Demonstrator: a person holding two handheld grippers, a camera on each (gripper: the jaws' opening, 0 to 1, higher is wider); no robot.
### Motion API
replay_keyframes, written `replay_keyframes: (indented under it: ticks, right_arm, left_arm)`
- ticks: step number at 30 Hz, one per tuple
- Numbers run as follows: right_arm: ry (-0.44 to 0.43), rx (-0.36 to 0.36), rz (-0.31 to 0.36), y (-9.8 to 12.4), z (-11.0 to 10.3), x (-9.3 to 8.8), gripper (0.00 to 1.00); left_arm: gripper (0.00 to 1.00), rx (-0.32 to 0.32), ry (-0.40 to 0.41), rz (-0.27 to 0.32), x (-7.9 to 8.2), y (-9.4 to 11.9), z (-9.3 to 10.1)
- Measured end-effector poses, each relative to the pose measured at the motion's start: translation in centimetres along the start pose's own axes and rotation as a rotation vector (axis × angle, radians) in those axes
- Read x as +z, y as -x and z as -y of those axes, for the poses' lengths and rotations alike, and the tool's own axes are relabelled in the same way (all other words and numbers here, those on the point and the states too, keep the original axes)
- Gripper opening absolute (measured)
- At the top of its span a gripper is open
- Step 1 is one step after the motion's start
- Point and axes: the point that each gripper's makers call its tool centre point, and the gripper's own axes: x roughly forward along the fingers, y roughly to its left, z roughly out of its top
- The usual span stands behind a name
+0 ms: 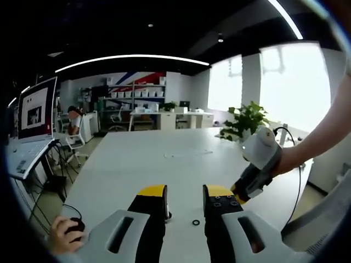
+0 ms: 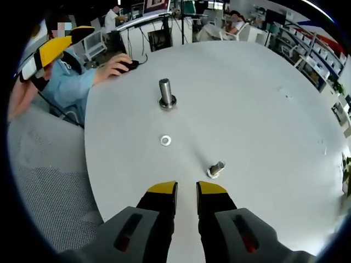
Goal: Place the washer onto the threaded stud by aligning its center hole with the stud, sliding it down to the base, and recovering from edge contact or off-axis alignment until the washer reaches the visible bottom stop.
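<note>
Standing by the white tabletop, I judge the step in hand to be the pickup: the washer lies flat on the bare surface, between the upright threaded stud beyond it and a smaller bolt that lies tipped nearer the right claw. That claw hovers above the tabletop with its yellow-tipped jaws a narrow gap apart and nothing between them. The left claw is low over the tabletop, jaws parted wider, also holding nothing; a small dark ring sits on the surface between its tips, and something small peeks out beside its left jaw, too hidden to name. To do the pickup well, I think the claw should come at the washer from one side and pinch across its rim, since a flat ring gives little to grip from straight above; then carry it level over the stud, centre the hole on the tip, and let it drop rather than push if an edge catches on the thread. By my count: one washer, one upright stud, one loose bolt, two claws, and a seated person's hand resting on one computer mouse at the far edge
</note>
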Motion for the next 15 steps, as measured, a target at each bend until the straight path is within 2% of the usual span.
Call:
replay_keyframes:
  ticks: [15]
  right_arm:
    - [0.036, 0.032, -0.003, -1.8, -1.9, 1.8, 0.16]
  left_arm:
    - [0.24, 0.013, 0.014, 0.016, 0.4, 0.1, -0.4]
